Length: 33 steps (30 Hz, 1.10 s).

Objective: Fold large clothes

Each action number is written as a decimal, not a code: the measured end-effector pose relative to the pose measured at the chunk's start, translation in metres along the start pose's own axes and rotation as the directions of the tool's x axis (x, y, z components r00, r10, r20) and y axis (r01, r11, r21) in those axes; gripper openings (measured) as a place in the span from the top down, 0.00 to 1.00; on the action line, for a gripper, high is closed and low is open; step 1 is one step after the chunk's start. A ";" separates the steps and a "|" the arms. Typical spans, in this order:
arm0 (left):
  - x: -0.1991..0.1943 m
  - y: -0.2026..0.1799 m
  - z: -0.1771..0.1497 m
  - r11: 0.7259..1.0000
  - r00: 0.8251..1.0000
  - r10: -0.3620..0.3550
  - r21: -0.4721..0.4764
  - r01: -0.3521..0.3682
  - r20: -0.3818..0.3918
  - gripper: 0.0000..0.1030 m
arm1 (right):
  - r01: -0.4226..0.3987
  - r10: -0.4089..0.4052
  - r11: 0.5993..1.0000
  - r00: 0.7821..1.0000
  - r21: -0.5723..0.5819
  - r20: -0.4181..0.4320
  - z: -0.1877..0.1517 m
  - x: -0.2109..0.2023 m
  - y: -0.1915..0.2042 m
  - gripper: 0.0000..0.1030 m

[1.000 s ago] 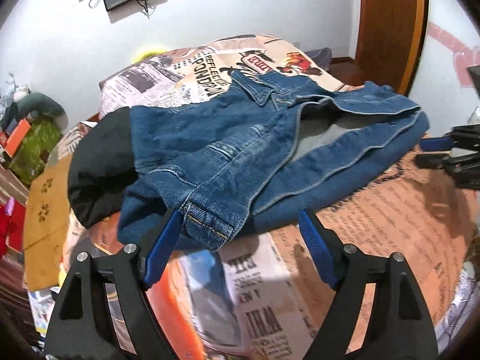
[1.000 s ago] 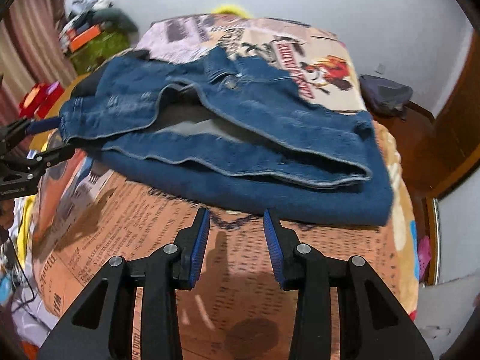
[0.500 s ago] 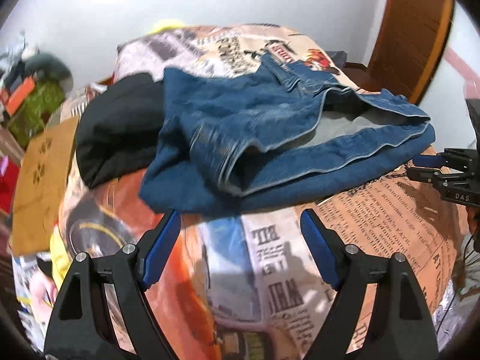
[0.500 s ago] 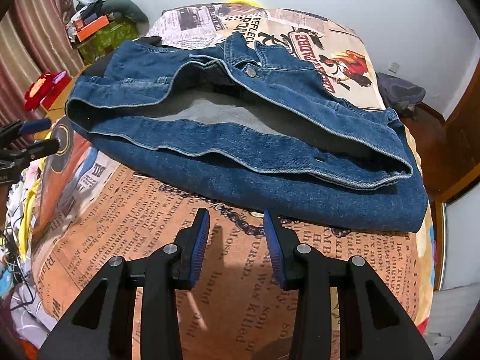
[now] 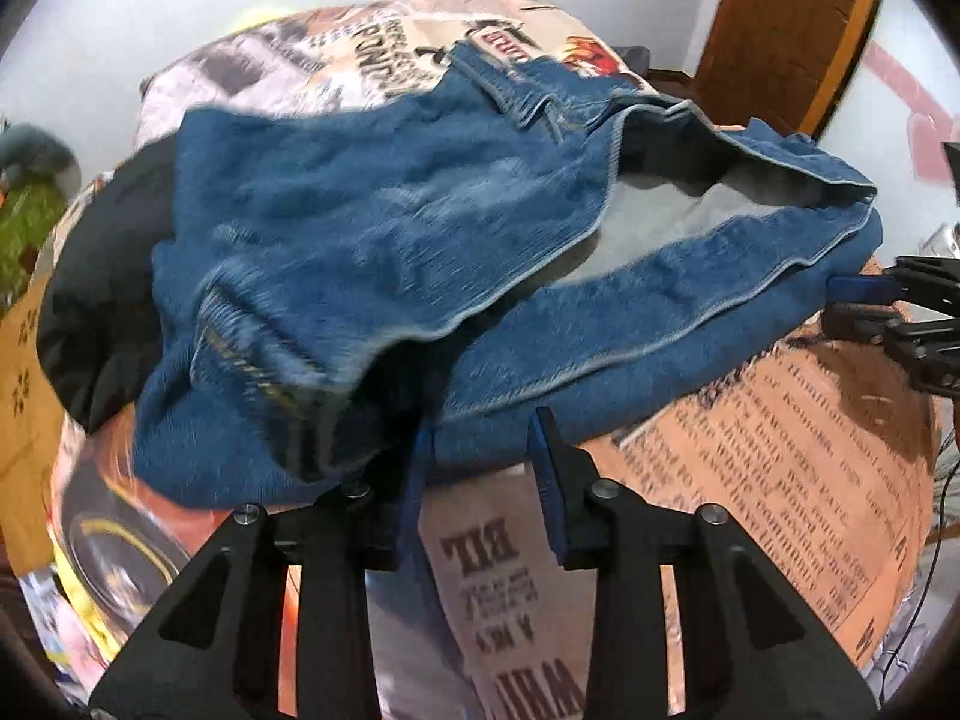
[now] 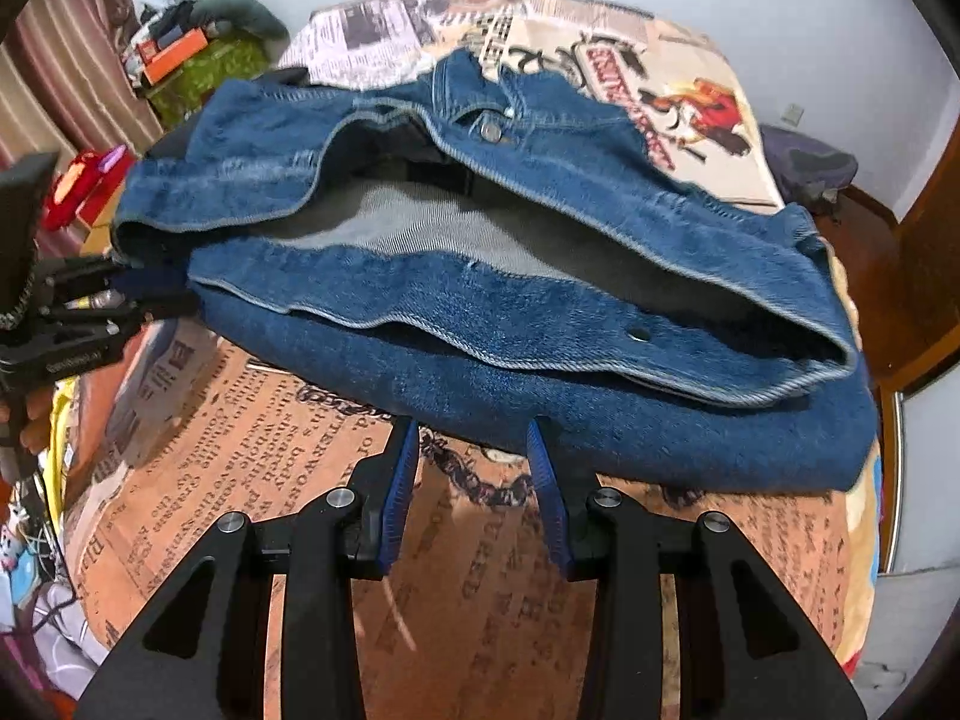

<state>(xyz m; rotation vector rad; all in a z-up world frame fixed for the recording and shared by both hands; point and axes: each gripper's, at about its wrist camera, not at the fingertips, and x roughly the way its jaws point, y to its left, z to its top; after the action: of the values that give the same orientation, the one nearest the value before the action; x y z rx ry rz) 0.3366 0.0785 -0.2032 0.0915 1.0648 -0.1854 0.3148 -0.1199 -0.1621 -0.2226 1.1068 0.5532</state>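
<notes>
A blue denim jacket [image 5: 390, 228] lies folded on a bed, its grey lining showing in the open front [image 6: 480, 234]. My left gripper [image 5: 480, 432] is at the jacket's near hem. Its jaws are closing, with the hem's edge between the fingertips and a gap still showing. That gripper also appears at the jacket's left edge in the right wrist view [image 6: 138, 300]. My right gripper [image 6: 474, 429] stands partly open, its tips at the near hem further along and nothing pressed. In the left wrist view the right gripper [image 5: 864, 300] sits at the jacket's right end.
The newspaper-print bedspread [image 6: 300, 480] covers the bed. A black garment [image 5: 102, 276] lies under the jacket's left side. A wooden door [image 5: 780, 30] stands at the far right, a dark bag [image 6: 810, 168] on the floor by it. Clutter [image 6: 198, 66] is piled left of the bed.
The sleeve cuff that sat between my left jaws now lies on the jacket. My left gripper has moved in to the hem and its jaws have narrowed. My right gripper has come closer to the hem.
</notes>
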 end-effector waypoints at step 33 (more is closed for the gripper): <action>0.018 0.033 0.082 0.994 0.993 0.113 0.011 -0.113 0.024 0.55 | 0.071 -0.072 0.995 0.997 0.068 0.017 0.092 0.015 -0.028 0.57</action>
<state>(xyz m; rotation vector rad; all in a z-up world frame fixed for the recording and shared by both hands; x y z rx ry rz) 0.4224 0.0950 -0.1799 0.1603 1.0327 -0.0908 0.4067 -0.0988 -0.1370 -0.1969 1.0927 0.4524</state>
